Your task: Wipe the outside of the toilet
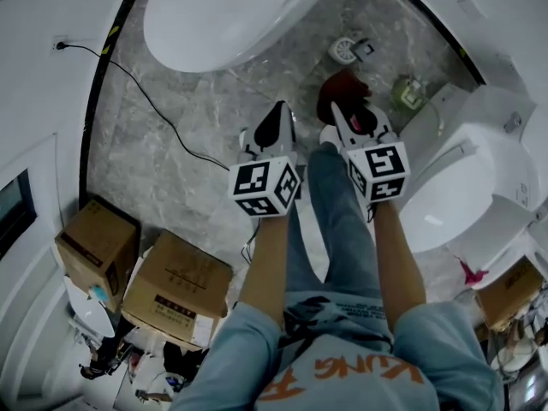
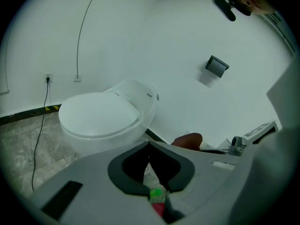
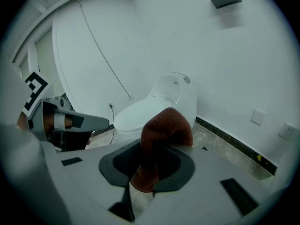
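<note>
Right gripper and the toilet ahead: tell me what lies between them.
Head view: only bare floor between the right gripper, with its cloth, and the toilet.

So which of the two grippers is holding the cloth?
The right gripper: its fingers are shut on the reddish-brown cloth. The left gripper holds no cloth.
</note>
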{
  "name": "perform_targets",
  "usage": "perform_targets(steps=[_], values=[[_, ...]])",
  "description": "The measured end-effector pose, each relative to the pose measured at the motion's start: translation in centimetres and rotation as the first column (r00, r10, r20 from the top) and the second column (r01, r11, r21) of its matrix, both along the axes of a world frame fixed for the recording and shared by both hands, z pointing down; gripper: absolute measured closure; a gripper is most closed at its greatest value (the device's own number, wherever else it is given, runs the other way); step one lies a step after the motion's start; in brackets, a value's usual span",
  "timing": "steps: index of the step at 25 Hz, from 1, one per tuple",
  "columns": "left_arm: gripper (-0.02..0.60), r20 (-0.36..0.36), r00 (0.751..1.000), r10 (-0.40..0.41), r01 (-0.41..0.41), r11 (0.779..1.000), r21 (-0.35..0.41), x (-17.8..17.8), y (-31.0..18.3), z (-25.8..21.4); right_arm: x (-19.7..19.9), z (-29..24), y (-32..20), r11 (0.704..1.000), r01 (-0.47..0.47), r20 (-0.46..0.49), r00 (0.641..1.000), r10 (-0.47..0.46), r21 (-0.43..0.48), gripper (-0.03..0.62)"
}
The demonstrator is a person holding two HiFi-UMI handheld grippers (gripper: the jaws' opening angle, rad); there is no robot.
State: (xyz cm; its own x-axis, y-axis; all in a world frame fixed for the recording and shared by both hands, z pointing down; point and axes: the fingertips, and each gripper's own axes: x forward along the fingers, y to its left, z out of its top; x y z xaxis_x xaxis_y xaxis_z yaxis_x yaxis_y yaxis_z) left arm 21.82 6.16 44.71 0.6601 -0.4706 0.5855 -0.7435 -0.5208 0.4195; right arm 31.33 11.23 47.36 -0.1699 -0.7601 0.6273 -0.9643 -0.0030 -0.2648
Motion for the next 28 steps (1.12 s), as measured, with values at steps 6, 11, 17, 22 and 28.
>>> perform_targets(steps=[6,11,17,22,28], values=[[0.588,-0.001,1.000,-0.028,0.028,1.000,-0.010,1.1,-0.4,3.7,0.8,4.4,-0.7,0.997,0.073,-0.019,0.997,-0.073,-0.020,0.522],[0.588,-0.001,0.997,-0.075,0.075,0.997,-0.030,1.5,-0.9,7.1,2.1,7.8,-2.3,0.993,0.110,-0.056,0.992,-0.112,-0.039,0.522],[0.588,-0.016,0.991,-0.133,0.132,0.990,-0.046,1.7,-2.0,9.3,4.0,10.9,-5.8,0.990,0.130,-0.104,0.985,-0.135,-0.049,0.520],[0.588,-0.024,0.985,-0.169,0.168,0.985,-0.041,1.9,-3.9,10.0,5.8,12.6,-9.2,0.988,0.141,-0.177,0.973,-0.151,-0.064,0.522],[0.588,-0.016,0.978,-0.206,0.205,0.977,-0.059,1.0,-5.6,10.9,6.8,14.4,-12.9,0.985,0.156,-0.230,0.958,-0.170,-0.075,0.521]])
